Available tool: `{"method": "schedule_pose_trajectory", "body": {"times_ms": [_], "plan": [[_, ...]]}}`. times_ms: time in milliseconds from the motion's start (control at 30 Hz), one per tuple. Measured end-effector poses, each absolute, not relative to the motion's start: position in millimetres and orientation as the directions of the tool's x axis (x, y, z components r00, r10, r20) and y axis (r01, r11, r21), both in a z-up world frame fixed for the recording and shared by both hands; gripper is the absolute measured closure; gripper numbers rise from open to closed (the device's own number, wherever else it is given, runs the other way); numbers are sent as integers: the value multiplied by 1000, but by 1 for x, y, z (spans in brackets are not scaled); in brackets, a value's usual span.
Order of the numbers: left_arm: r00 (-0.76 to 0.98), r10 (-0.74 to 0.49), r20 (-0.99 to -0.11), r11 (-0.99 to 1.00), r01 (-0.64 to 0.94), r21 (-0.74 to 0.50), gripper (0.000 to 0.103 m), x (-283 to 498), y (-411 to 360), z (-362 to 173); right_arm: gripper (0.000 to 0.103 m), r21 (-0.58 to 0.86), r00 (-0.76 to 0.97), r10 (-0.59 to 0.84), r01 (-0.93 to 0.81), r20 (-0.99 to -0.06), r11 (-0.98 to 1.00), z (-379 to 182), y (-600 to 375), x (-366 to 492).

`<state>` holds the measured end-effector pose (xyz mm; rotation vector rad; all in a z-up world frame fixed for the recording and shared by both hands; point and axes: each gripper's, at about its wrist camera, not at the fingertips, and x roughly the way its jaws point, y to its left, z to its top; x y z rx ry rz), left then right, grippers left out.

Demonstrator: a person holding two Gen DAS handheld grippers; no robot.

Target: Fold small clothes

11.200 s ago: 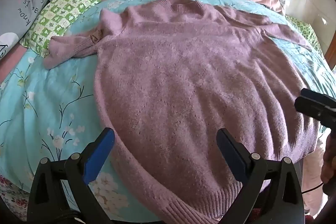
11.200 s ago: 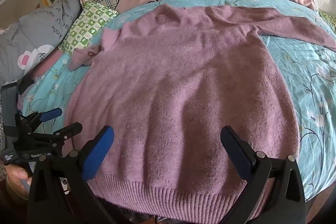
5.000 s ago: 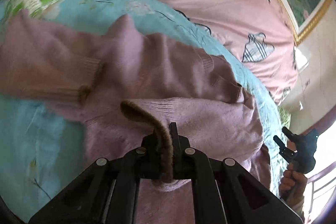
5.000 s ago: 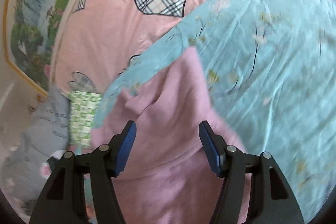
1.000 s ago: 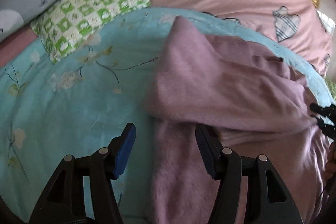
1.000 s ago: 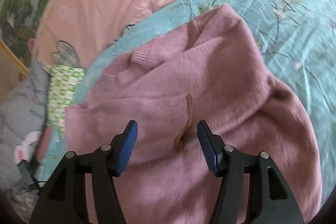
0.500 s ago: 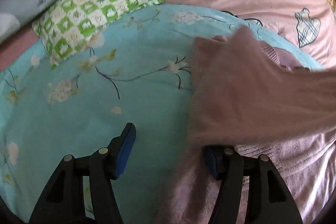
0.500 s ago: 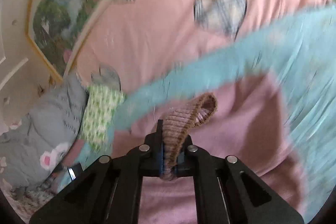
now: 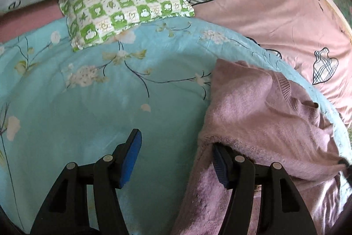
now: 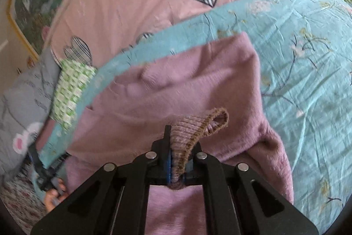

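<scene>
The left gripper [image 9: 176,160] tilts downward with its jaws apart and nothing pressed between the blue pads [image 9: 131,155]; its right-side finger [image 9: 221,165] is partly draped by the sweater [image 9: 253,107]. The right gripper [image 10: 178,165] also tilts down, jaws clamped tight on the sweater's ribbed cuff [image 10: 198,127]. In the right wrist view, blurred at the lower left, what seems to be a hand [image 10: 54,196] grips the left tool.
</scene>
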<state>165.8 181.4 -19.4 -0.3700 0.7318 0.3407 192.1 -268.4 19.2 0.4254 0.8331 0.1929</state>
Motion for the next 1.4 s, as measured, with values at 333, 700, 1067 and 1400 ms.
{"method": "schedule_pose_trajectory", "body": {"times_ms": [333,700,1067,1400], "plan": [[737,46,-674,849,-385,-362,38,138,197,-27,70,259,600,138,120,-788,958,15,-273,166],[795,-67,-603,828,-293,-479,34,133,201,-30,66,383,533,486,-298,-693,874,77,-118,251],[741,-153,-653,888,-187,-420,20,161,177,-35,60,346,230,533,-546,-814,763,38,48,390],[762,-158,-628,866,-199,-460,21,160,183,-37,99,316,196,568,-666,-800,675,18,99,401]]}}
